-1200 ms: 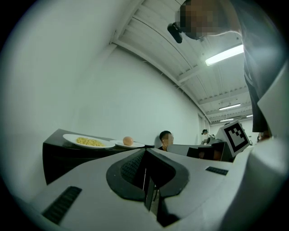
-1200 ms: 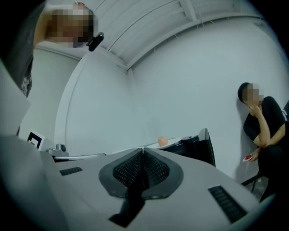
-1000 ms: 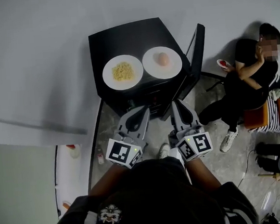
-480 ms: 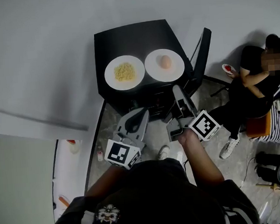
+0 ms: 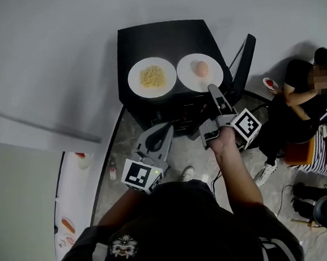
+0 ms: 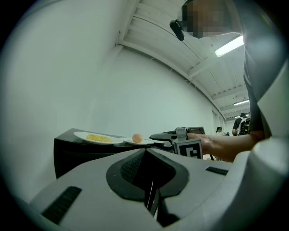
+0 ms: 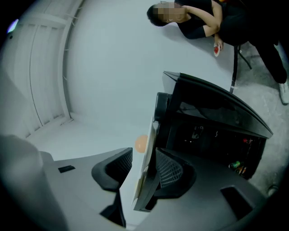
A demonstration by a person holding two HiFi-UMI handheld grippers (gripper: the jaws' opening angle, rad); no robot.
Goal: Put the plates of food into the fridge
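- Fridge [image 5: 162, 40]: a black, box-shaped unit with a smooth flat top. Its door [image 5: 247, 58] stands open at the right side.
- Noodle plate [image 5: 136, 84]: round, white and glossy, carrying a loose yellow heap. It lies flat on the fridge top, on the left.
- Egg plate [image 5: 186, 81]: same shape and finish, carrying one smooth, rounded, peach-coloured item [image 5: 202, 69]. It lies flat just beside the noodle plate, on the right, near the front edge.
- Right gripper [image 5: 211, 88]: the arm is extended and the gripper is rolled onto its side, its long axis aimed at the fridge front. The jaws are opening wide, with the egg plate's rim edge-on between the ribbed pads.
- Left gripper [image 5: 164, 130]: held low and back from the fridge, pointing at it. The jaws are closed together with nothing between them.
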